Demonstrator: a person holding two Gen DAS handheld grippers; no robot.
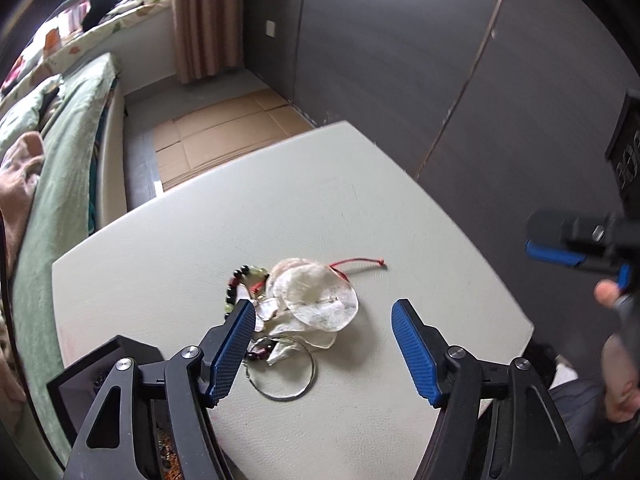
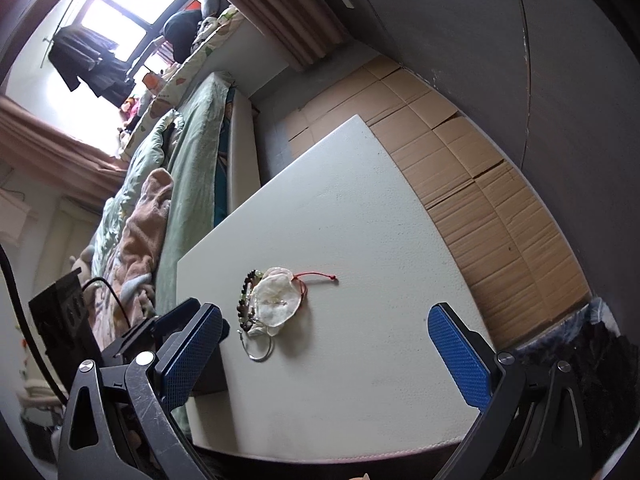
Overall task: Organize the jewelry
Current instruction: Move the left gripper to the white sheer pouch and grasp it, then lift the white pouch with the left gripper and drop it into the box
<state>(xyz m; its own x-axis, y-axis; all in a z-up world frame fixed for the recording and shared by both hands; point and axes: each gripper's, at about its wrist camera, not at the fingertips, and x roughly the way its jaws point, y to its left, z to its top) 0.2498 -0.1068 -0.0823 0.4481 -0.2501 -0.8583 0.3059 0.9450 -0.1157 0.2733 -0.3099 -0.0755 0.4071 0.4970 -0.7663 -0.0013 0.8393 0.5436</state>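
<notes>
A small heap of jewelry lies on the white table (image 1: 360, 208): pale shell discs (image 1: 320, 298) on a red cord (image 1: 360, 260), a dark and green bead bracelet (image 1: 240, 276), and a thin silver hoop (image 1: 286, 372). My left gripper (image 1: 324, 348) is open and empty, low over the table just in front of the heap. A black jewelry box (image 1: 108, 372) sits at its left. My right gripper (image 2: 324, 356) is open and empty, held farther back. From there the shell discs (image 2: 278, 298), beads (image 2: 246, 296) and hoop (image 2: 260, 350) lie ahead.
A bed with green bedding (image 2: 188, 168) runs along the table's left side. Flattened cardboard (image 2: 460, 152) covers the floor beyond and right of the table. A grey wall (image 1: 400, 40) stands behind. The right gripper's body and a hand (image 1: 592, 256) show at the left wrist view's right edge.
</notes>
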